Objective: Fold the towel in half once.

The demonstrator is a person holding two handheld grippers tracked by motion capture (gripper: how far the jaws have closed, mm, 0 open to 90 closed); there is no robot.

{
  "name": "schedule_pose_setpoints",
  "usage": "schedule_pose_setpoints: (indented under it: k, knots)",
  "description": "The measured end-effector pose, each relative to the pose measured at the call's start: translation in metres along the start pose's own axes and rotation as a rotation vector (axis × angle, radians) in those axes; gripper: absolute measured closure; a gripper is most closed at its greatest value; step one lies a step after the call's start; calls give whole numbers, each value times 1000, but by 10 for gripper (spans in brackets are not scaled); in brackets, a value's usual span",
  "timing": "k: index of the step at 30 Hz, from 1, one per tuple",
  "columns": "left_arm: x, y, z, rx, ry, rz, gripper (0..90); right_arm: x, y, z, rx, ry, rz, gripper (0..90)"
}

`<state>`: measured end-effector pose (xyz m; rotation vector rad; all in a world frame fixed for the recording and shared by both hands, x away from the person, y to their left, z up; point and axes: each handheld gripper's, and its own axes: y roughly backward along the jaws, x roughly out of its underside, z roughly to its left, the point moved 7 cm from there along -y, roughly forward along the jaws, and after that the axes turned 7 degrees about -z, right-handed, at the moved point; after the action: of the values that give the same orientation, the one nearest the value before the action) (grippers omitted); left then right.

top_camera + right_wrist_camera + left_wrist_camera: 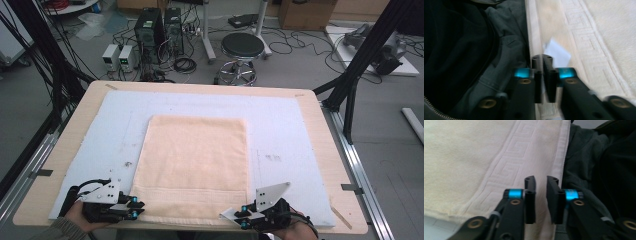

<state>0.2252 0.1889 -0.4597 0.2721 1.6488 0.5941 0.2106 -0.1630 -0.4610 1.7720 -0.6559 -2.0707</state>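
Observation:
A pale peach towel lies flat on a light blue mat, its patterned hem along the near edge. My left gripper sits at the towel's near left corner. In the left gripper view the left gripper points along the hem of the towel, its jaws a little apart with nothing pinched. My right gripper sits at the near right corner. In the right gripper view the right gripper hovers over the hem of the towel beside a white label, with a narrow gap between the jaws.
The mat covers a wooden table. The person's dark jacket hangs just past the near table edge. Beyond the far edge stand a black stool and computer towers among cables. A black frame post rises at the right.

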Motion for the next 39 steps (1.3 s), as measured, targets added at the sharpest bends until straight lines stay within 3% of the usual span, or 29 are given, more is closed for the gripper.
schedule_pose_setpoints:
  k: [4, 9, 16, 20, 21, 23, 28, 31, 39]
  knots:
    - [-4, -1, 6, -39, 4, -31, 701, -6, 3, -10, 38, -29, -34, 728]
    - [-7, -6, 18, -95, 9, -50, 681, -9, -2, -36, 126, -52, -39, 690]
    - [-4, -19, 32, -114, 31, -38, 677, -8, -13, -71, 201, -80, -18, 690]
    - [3, -20, 36, -126, 48, -21, 676, -3, -16, -74, 207, -82, -2, 683]
    - [9, -22, 37, -131, 61, 4, 673, 0, -17, -74, 205, -87, 9, 681]
    - [11, -23, 36, -130, 71, -5, 664, 5, -20, -74, 204, -89, 26, 676]
    - [9, -22, 39, -138, 82, -6, 611, 3, -18, -74, 212, -92, 10, 618]
    - [5, -20, 42, -147, 85, -19, 570, -1, -11, -77, 243, -95, -20, 564]
    - [-20, -16, 59, -206, 124, -115, 448, -16, 13, -97, 331, -138, -111, 404]
